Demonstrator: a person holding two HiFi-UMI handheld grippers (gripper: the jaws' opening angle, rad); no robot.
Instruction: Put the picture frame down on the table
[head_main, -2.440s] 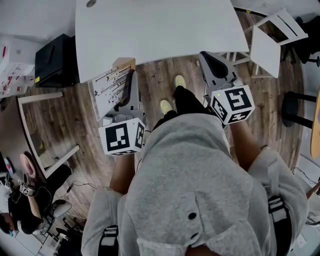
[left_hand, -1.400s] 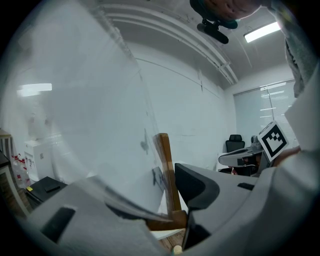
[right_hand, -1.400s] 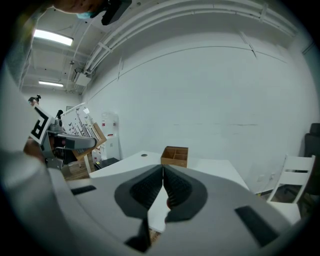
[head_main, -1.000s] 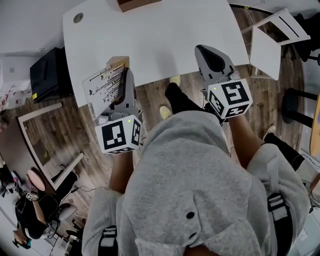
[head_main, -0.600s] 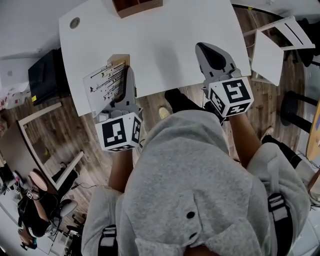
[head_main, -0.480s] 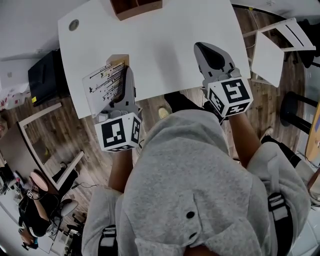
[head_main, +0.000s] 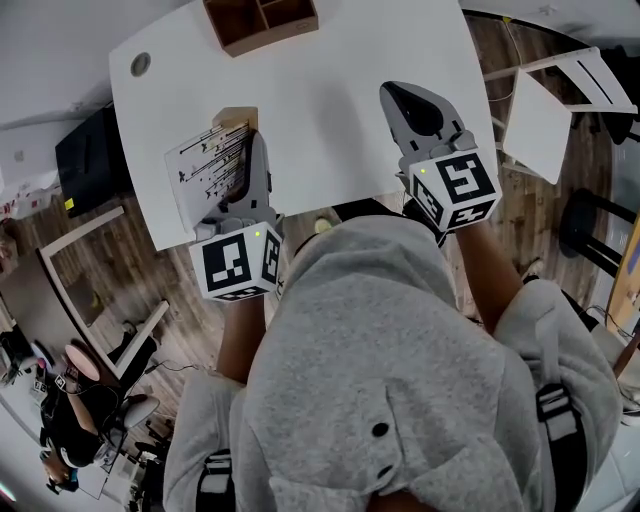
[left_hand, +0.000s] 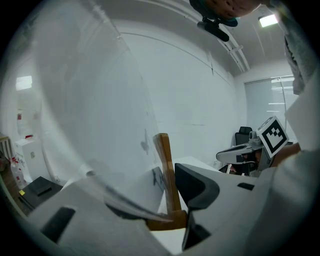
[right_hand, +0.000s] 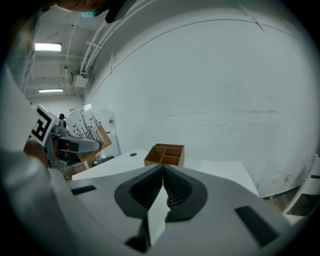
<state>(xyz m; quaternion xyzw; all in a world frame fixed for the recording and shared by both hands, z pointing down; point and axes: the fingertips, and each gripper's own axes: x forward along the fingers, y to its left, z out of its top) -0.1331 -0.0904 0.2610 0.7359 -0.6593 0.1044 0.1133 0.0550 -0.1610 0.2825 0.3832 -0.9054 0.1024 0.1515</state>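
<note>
From the head view we see a white, smooth table (head_main: 330, 100) with rounded corners, a small round hole (head_main: 140, 63) near its far left corner and a brown wooden box (head_main: 260, 20) with compartments at its far edge. Our left gripper (head_main: 256, 150) holds the frame (head_main: 208, 170) over the table's near left edge. The frame is a flat rectangle with a pale wooden rim and a white print of thin black lines, and it tilts up off the tabletop. Our right gripper (head_main: 402, 95), grey and tapered, hangs over the near right edge. The floor (head_main: 100, 260) is wood plank. In the left gripper view, the jaws are clamped on the frame's wooden rim, with a dark pad (left_hand: 196, 184) pressed to its side and the glazed face slanting off to the left. In the right gripper view, the ribbed dark jaws are pressed together with nothing between them, and the box sits beyond them on the table.
</note>
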